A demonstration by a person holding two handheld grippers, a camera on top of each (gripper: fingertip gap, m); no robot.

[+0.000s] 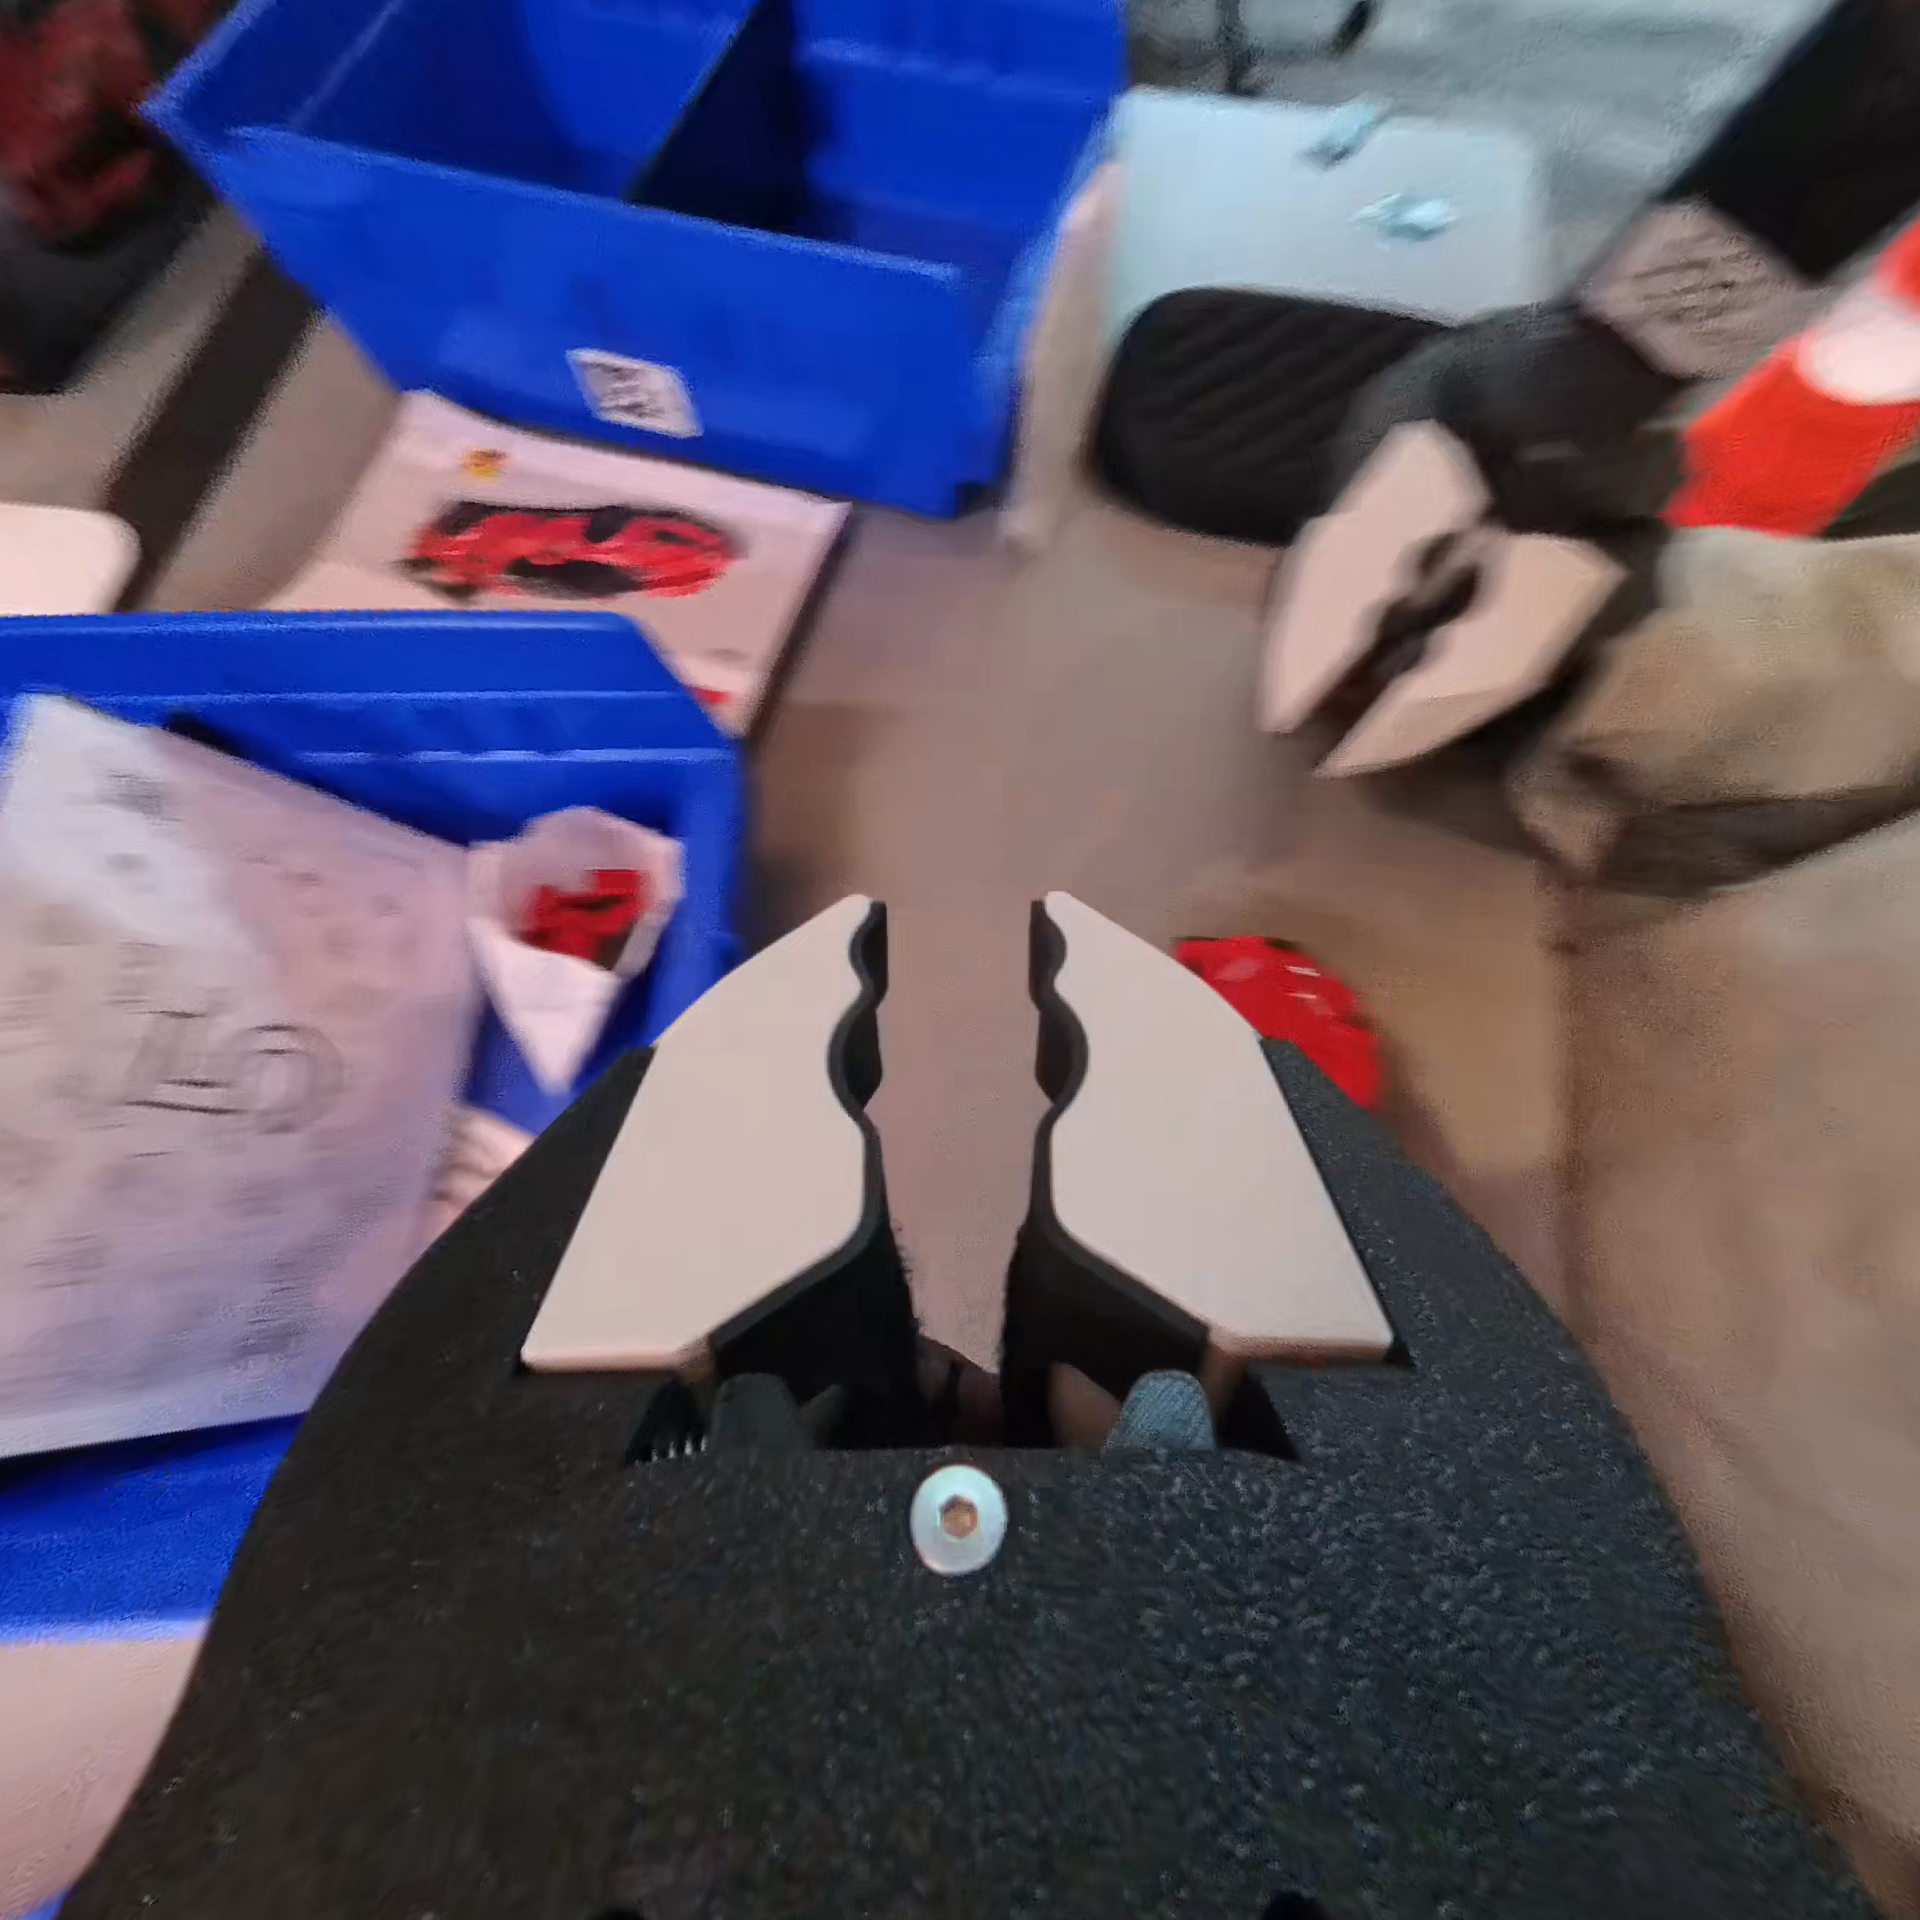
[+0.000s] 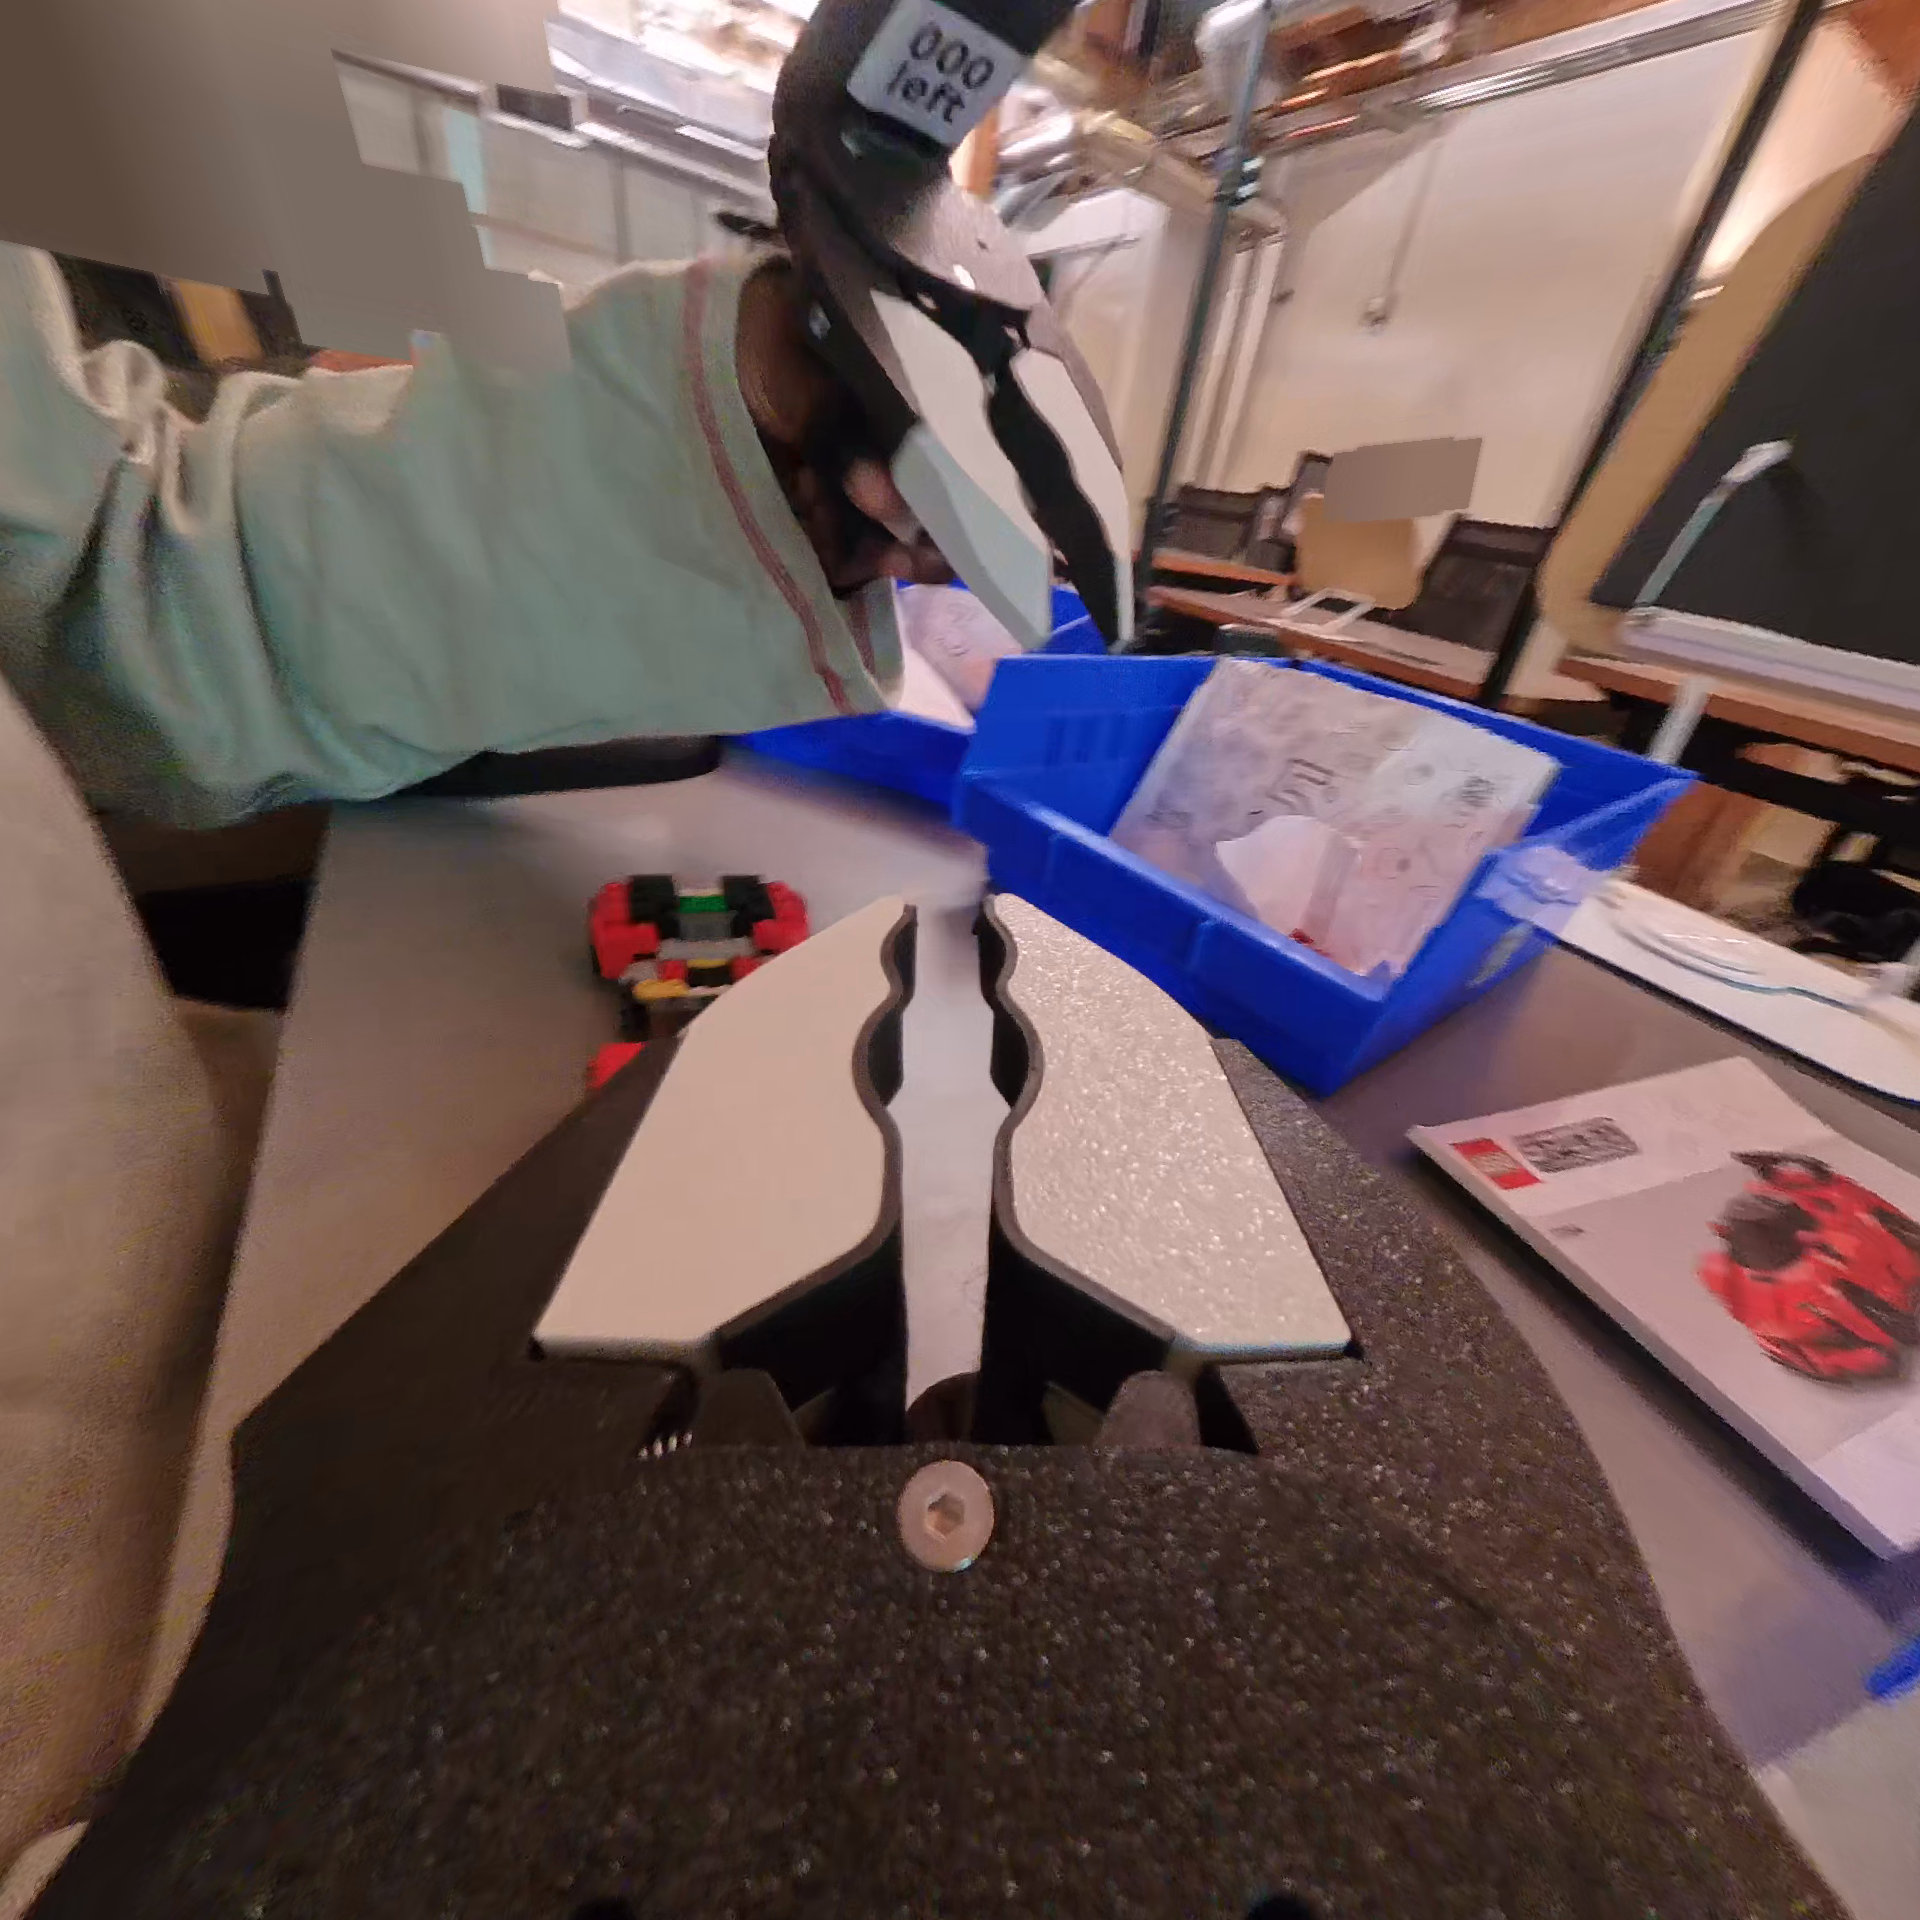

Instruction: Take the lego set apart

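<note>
Much of my left wrist view is smeared by blur, so beside the right finger of my left tongs [image 1: 958, 920] I make out only a red patch, the lego set [image 1: 1288, 1003], half hidden behind that finger. My right wrist view is sharper: the lego set [image 2: 686, 940] sits on the grey table [image 2: 436, 935] just left of the tips of my right tongs [image 2: 948, 914], its near end cut off by the left finger. It is a low car-like build, red at the sides, with black blocks on top and small green, grey and yellow pieces in the middle.

Both tongs stand slightly apart, a narrow gap between the fingers, and nothing is held in either. The left tongs [image 2: 1081, 623] hang above the table beyond the right ones, tips down near a blue bin [image 2: 1299, 997] holding papers and a white bag. A booklet [image 2: 1683, 1278] lies to the right of my right tongs. Bare table runs ahead between the fingers up to the bin's wall; the table's near edge lies left of the set.
</note>
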